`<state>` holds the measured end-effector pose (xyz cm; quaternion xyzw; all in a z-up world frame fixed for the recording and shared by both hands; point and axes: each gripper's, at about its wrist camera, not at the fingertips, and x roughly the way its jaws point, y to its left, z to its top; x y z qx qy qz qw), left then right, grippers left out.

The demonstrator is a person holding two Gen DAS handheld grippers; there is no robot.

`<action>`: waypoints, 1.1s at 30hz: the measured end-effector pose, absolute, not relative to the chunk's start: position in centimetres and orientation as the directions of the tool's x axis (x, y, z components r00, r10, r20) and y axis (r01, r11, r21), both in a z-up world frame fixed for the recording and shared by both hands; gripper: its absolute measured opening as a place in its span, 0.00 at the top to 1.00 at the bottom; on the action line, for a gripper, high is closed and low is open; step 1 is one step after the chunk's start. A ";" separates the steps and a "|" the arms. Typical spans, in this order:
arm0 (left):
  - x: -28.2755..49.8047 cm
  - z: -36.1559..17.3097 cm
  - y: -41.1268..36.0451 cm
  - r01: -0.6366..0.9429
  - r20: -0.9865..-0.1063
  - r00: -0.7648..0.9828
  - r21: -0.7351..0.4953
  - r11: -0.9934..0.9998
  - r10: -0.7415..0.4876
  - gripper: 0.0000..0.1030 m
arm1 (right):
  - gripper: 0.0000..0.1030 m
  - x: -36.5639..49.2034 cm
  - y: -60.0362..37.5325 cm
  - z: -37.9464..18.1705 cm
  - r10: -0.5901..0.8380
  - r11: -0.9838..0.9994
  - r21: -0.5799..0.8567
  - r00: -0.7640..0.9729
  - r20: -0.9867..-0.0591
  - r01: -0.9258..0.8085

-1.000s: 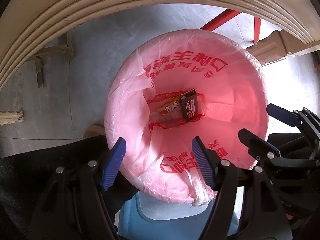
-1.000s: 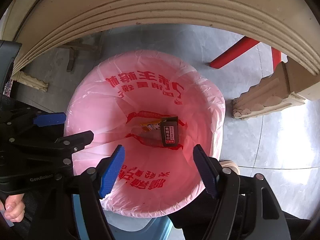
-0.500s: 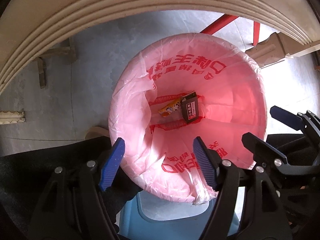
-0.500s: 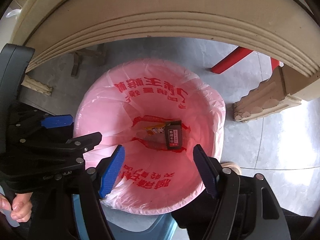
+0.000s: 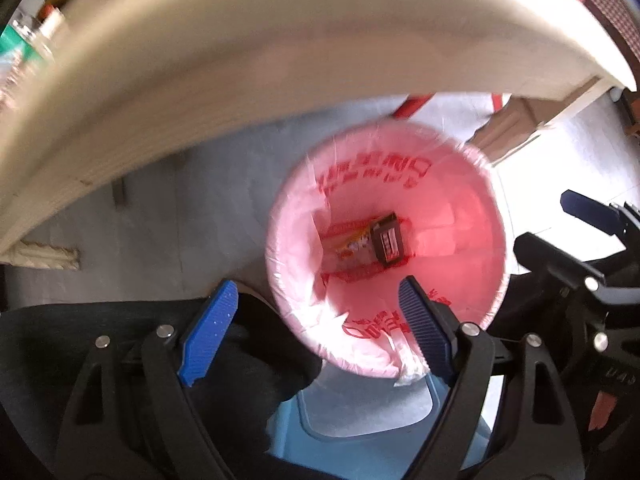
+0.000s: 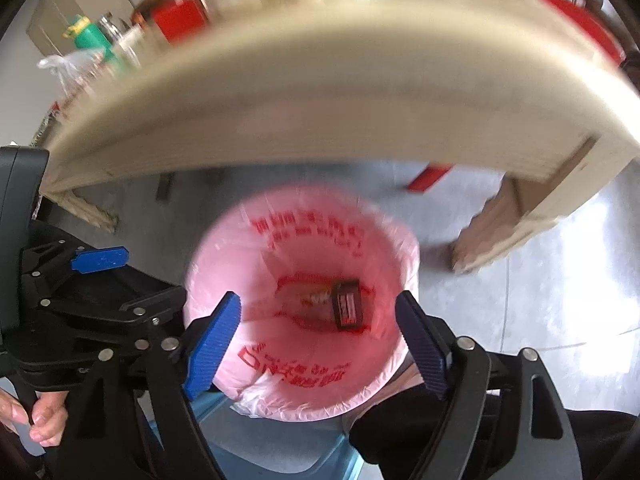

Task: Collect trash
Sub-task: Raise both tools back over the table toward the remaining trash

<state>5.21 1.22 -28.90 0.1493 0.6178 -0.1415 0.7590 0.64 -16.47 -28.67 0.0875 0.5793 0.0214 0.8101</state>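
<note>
A bin lined with a pink bag (image 5: 452, 208) (image 6: 240, 264) printed in red stands on the floor below both grippers. At its bottom lie a dark box (image 5: 387, 240) (image 6: 347, 305) and an orange wrapper (image 5: 352, 243) (image 6: 314, 298). My left gripper (image 5: 318, 330) hangs above the bin's near rim, its jaws opening, nothing between the blue pads. My right gripper (image 6: 318, 338) hovers over the bin too, jaws opening and empty. Each gripper shows at the edge of the other's view.
A cream table edge (image 5: 240, 60) (image 6: 320, 92) arches across the top of both views, with bottles and a red box (image 6: 180, 20) on the table. A blue stool (image 5: 360, 432) sits under the grippers. A carved table leg (image 6: 492, 232) and red bars stand beyond the bin.
Both grippers have risen, so the bin looks smaller and the tabletop comes into view. Both pairs of jaws stand wider apart. The trash in the bin has not moved.
</note>
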 end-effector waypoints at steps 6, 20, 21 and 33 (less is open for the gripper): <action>4.0 -19.9 2.3 0.412 -0.929 0.361 0.077 0.908 -0.085 0.21 | 0.24 -0.1 -16.3 -21.8 0.117 0.989 0.147 0.452 -0.884 0.031; 7.9 -2.8 4.4 0.391 -0.814 0.560 0.097 0.915 -0.153 0.14 | 0.13 1.2 -16.4 -7.3 0.191 0.980 0.178 0.662 -0.725 -0.088; 8.3 -2.3 4.4 0.394 -0.812 0.561 0.093 0.914 -0.159 0.14 | 0.13 1.6 -16.5 -6.8 0.196 0.979 0.180 0.668 -0.718 -0.093; 15.6 0.4 2.4 0.421 -0.810 0.555 0.079 0.904 -0.188 0.14 | 0.10 7.0 -17.1 -3.9 0.231 0.972 0.185 0.700 -0.676 -0.143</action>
